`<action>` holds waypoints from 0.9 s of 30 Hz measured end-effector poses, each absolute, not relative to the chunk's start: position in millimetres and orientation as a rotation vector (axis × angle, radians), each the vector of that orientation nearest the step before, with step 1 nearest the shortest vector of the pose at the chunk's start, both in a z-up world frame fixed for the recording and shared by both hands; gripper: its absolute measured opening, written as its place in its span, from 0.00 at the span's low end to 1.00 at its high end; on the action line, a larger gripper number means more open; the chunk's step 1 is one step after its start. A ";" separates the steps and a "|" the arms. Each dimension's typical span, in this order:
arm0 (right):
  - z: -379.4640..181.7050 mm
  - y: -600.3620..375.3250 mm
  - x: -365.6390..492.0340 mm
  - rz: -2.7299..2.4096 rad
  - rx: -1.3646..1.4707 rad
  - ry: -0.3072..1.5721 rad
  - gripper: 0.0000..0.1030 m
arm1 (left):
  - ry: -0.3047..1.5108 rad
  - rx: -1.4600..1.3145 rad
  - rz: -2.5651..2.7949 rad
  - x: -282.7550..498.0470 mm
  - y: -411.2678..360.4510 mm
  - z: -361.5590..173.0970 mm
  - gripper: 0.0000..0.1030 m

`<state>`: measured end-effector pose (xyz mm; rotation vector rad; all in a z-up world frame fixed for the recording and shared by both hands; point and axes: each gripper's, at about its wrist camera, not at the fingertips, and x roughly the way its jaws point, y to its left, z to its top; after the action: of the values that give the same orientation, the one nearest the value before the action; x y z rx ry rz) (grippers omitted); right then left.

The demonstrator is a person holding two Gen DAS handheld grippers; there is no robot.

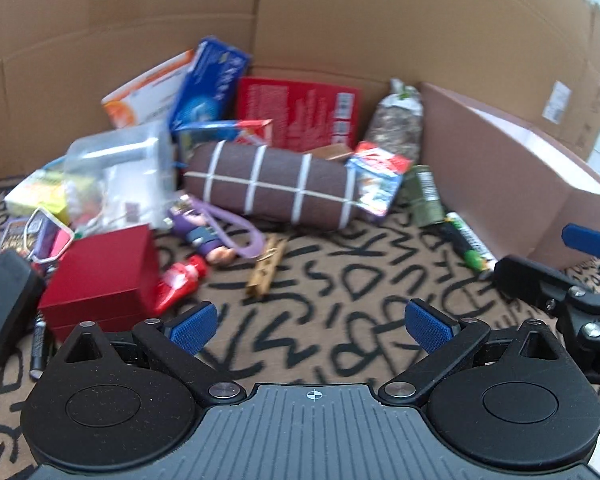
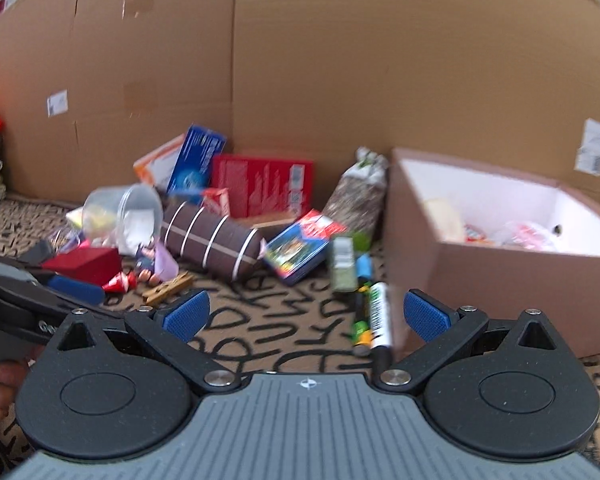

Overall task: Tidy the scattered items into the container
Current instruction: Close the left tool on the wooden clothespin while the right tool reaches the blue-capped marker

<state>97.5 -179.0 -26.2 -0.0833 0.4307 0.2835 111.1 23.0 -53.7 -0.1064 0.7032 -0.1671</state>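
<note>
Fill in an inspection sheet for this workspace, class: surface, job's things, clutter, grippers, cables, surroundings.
Surface: patterned mat, tan with black scribbles.
Job's things: box at right, open, a few items inside; roll, red case, peg, markers lie on the mat.
Clutter: cartons, a tipped tub and bags piled by the back wall.
Grippers: left gripper open, empty; right gripper open, empty, markers just ahead.
Cables: nothing seen.
Surroundings: cardboard wall behind.
</note>
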 end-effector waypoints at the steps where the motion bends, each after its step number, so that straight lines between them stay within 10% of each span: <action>1: -28.7 -176.3 100.6 0.287 -0.086 0.442 1.00 | 0.708 -0.115 -0.164 112.7 27.3 -55.5 1.00; 13: -54.5 -170.9 130.5 0.254 -0.096 0.533 0.99 | 0.747 -0.144 -0.202 137.6 38.7 -64.3 0.92; 20: -65.2 -175.2 150.7 0.246 -0.055 0.571 0.69 | 0.738 -0.039 -0.238 154.9 28.0 -66.7 0.79; 27: -69.5 -178.1 157.4 0.218 -0.057 0.569 0.63 | 0.764 -0.031 -0.265 165.6 26.5 -71.2 0.53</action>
<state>157.4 -178.1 -69.5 -0.0569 0.5692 0.2181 165.6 26.5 -71.2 -0.0314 0.7637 -0.2650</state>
